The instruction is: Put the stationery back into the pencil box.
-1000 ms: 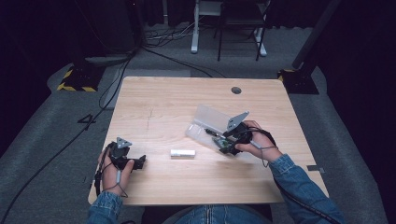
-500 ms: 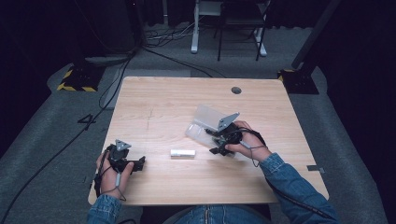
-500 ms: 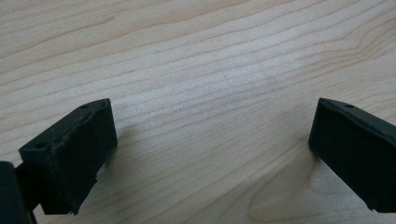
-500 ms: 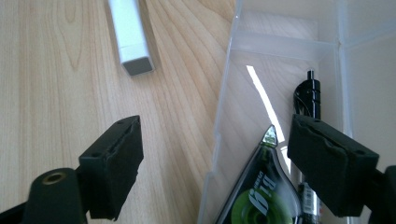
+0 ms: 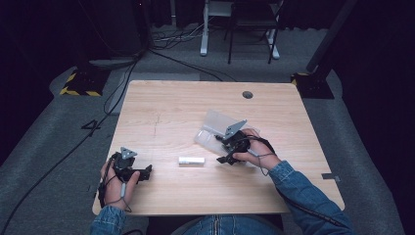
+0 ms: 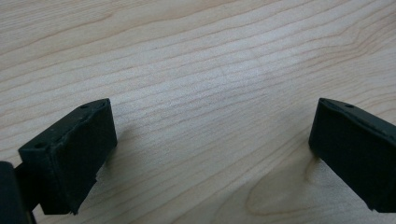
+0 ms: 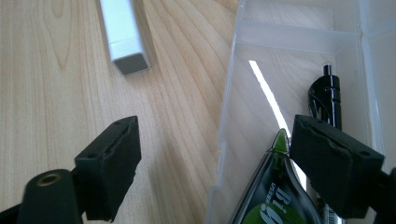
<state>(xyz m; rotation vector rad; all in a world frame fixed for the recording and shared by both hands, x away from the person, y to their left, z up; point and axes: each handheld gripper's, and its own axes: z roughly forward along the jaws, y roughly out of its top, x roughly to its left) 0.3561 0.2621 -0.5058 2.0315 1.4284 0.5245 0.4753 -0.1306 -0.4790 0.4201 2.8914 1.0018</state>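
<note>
Right hand-held gripper [image 5: 226, 148] sits at the near end of the clear plastic case [image 5: 215, 128], right of table centre; its jaws have just been opening and now stand spread wide, straddling the case's near wall w/ nothing pinched. In the right gripper view one jaw is over bare wood outside the case, the other over the inside of the clear plastic case [image 7: 289, 70], just above a green-and-black item [image 7: 273, 196] and beside a black pen [image 7: 324, 95], both lying in the case. White stick [image 5: 191, 160] lies flat on the table, apart from the case, betw. the two hands and nearer the right one; in the right gripper view the white stick [image 7: 125, 35] is ahead of the outside jaw, not touching it. Writing: white letters on the green item, approx "Bi…", rest cut off, can't read more. Left hand-held gripper [image 5: 142, 172] rests near the table's front-left corner, jaws spread, only bare wood betw. them in the left gripper view. Table [image 5: 171, 107] has lots of open wood at the far side and centre-left; round grommet hole [image 5: 247, 94] near the far edge. Left hand is close to the front edge; case is well in from the right edge.
</note>
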